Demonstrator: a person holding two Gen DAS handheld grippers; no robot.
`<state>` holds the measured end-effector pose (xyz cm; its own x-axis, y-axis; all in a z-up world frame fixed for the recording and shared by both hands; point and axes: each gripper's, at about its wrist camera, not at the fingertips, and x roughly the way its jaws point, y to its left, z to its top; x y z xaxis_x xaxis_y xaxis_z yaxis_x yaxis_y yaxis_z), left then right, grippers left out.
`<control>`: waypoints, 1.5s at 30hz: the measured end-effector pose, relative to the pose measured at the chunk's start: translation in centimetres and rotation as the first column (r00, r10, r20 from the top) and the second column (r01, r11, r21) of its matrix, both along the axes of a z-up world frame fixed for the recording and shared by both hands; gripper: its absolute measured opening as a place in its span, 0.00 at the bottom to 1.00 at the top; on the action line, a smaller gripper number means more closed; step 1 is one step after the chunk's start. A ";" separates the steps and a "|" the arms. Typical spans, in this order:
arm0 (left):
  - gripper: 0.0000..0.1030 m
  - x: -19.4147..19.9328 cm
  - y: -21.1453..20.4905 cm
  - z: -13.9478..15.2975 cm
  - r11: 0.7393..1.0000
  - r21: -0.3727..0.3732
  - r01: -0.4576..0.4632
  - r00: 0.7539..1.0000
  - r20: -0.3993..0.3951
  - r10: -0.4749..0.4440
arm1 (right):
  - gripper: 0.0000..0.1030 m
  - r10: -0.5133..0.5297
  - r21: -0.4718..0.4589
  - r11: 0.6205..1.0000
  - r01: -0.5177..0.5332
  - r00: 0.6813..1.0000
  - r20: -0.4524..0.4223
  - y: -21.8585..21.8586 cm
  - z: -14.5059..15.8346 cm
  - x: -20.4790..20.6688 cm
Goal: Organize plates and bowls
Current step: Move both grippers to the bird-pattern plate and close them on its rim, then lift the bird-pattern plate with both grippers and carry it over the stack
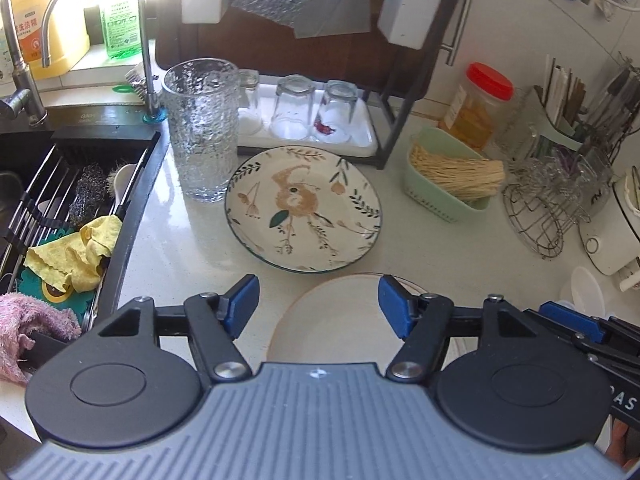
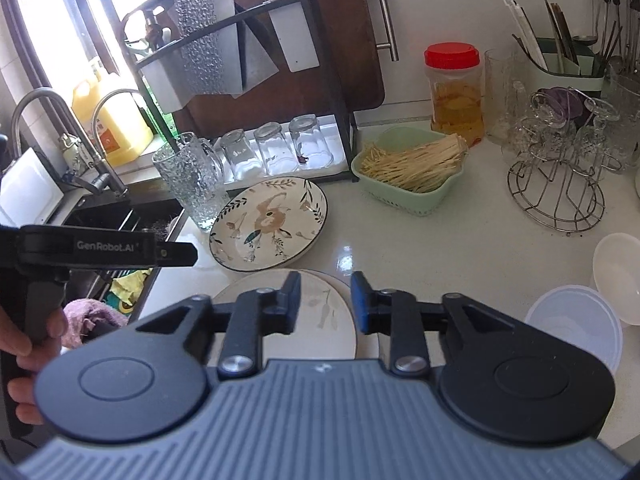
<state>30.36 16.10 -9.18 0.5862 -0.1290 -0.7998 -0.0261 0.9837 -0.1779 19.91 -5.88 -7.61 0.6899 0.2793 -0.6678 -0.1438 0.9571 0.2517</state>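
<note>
A floral plate [image 1: 303,210] [image 2: 268,224] lies flat on the white counter beside a tall textured glass [image 1: 202,128]. Nearer to me lies a cream plate [image 1: 332,320] [image 2: 320,312] with a faint leaf print. It seems to rest on another white rim [image 2: 368,344]. My left gripper [image 1: 318,306] is open above this plate, and its blue pads touch nothing. My right gripper [image 2: 326,300] is open too, its fingers on either side of the plate's right edge without pressing on it. A white plastic bowl [image 2: 616,276] and a clear lidded tub [image 2: 576,332] sit at the right.
The sink [image 1: 40,200], with a wire basket and cloths, is at the left. A tray of upturned glasses [image 1: 308,120] stands behind the floral plate. A green basket of noodles [image 1: 452,176], a red-lidded jar [image 2: 456,92] and a wire rack [image 2: 556,196] stand at the back right. A hand [image 2: 24,344] holds the left gripper's handle.
</note>
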 end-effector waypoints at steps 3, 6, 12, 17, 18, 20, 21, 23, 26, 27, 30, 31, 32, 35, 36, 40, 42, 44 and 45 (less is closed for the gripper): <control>0.69 0.5 1.1 -0.5 1.000 -0.009 -0.023 1.000 0.008 0.023 | 0.64 0.015 -0.002 1.000 -0.015 1.000 -0.008 0.7 -0.5 1.2; 0.69 1.3 2.1 -1.1 0.999 0.002 -0.041 0.999 0.010 0.041 | 0.64 0.025 0.003 1.000 -0.025 0.999 -0.028 1.3 -1.2 2.6; 0.69 3.8 4.1 -3.1 0.998 -0.011 -0.059 0.998 0.017 0.059 | 0.63 0.044 0.009 0.999 -0.044 0.998 -0.043 2.5 -2.5 5.2; 0.69 6.0 5.7 -4.4 0.993 -0.084 -0.085 0.996 -0.033 0.083 | 0.62 0.041 0.034 0.999 -0.039 0.997 -0.062 3.1 -3.4 7.7; 0.68 6.7 6.0 -5.0 0.992 -0.096 -0.085 0.995 -0.052 0.081 | 0.61 0.040 0.038 0.999 -0.037 0.997 -0.061 3.4 -3.8 8.3; 0.68 7.9 6.3 -6.3 0.990 -0.103 -0.092 0.993 -0.079 0.084 | 0.55 0.047 0.037 0.998 -0.045 0.996 -0.073 3.8 -4.6 9.6; 0.67 8.5 6.5 -6.9 0.990 -0.100 -0.098 0.992 -0.091 0.089 | 0.50 0.051 0.032 0.998 -0.049 0.995 -0.083 4.0 -5.1 10.2; 0.66 9.5 6.9 -8.0 0.986 -0.131 -0.106 0.989 -0.114 0.091 | 0.45 0.048 0.025 0.999 -0.046 0.992 -0.118 4.2 -5.9 11.3; 0.60 10.3 6.9 -8.9 0.988 -0.131 -0.086 0.989 -0.127 0.070 | 0.45 0.054 0.036 0.998 -0.049 0.988 -0.145 4.4 -6.5 12.5; 0.60 10.5 6.9 -9.1 0.989 -0.126 -0.081 0.990 -0.125 0.065 | 0.45 0.053 0.025 0.998 -0.050 0.987 -0.150 4.4 -6.7 12.9; 0.58 11.3 7.2 -9.7 0.991 -0.113 -0.072 0.991 -0.121 0.058 | 0.45 0.043 0.023 0.999 -0.040 0.985 -0.167 4.4 -7.3 14.1; 0.57 11.6 7.3 -9.9 0.991 -0.113 -0.071 0.991 -0.123 0.057 | 0.44 0.038 0.021 0.999 -0.034 0.984 -0.174 4.5 -7.5 14.5; 0.54 11.9 7.4 -10.1 0.990 -0.118 -0.074 0.990 -0.126 0.059 | 0.43 0.034 0.019 0.999 -0.031 0.983 -0.182 4.6 -7.8 15.0; 0.46 12.8 7.8 -10.5 0.989 -0.131 -0.070 0.990 -0.128 0.054 | 0.35 0.041 0.010 0.999 -0.040 0.980 -0.193 4.7 -8.4 16.3; 0.42 13.0 7.8 -10.6 0.989 -0.131 -0.066 0.991 -0.126 0.049 | 0.35 0.042 0.003 0.999 -0.042 0.980 -0.197 4.8 -8.5 16.8; 0.31 13.4 8.1 -11.1 0.988 -0.138 -0.065 0.990 -0.135 0.046 | 0.25 0.027 -0.006 1.000 -0.029 0.975 -0.221 5.0 -9.3 18.3; 0.26 13.7 8.2 -11.2 0.989 -0.133 -0.064 0.990 -0.133 0.046 | 0.24 0.028 -0.010 0.999 -0.031 0.974 -0.224 5.2 -9.6 18.8; 0.25 13.7 8.7 -11.2 0.987 -0.139 -0.085 0.990 -0.120 0.069 | 0.24 0.028 -0.012 0.999 -0.032 0.972 -0.233 5.3 -10.1 19.3; 0.25 13.8 9.0 -11.2 0.983 -0.151 -0.103 0.990 -0.110 0.087 | 0.21 0.025 -0.016 0.999 -0.030 0.970 -0.242 5.4 -10.4 19.6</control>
<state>44.12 25.08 -20.37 0.5178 -0.2047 -0.8306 -0.1442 0.9361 -0.3207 39.50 -0.48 -17.99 0.4993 0.2810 -0.8196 -0.1072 0.9587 0.2634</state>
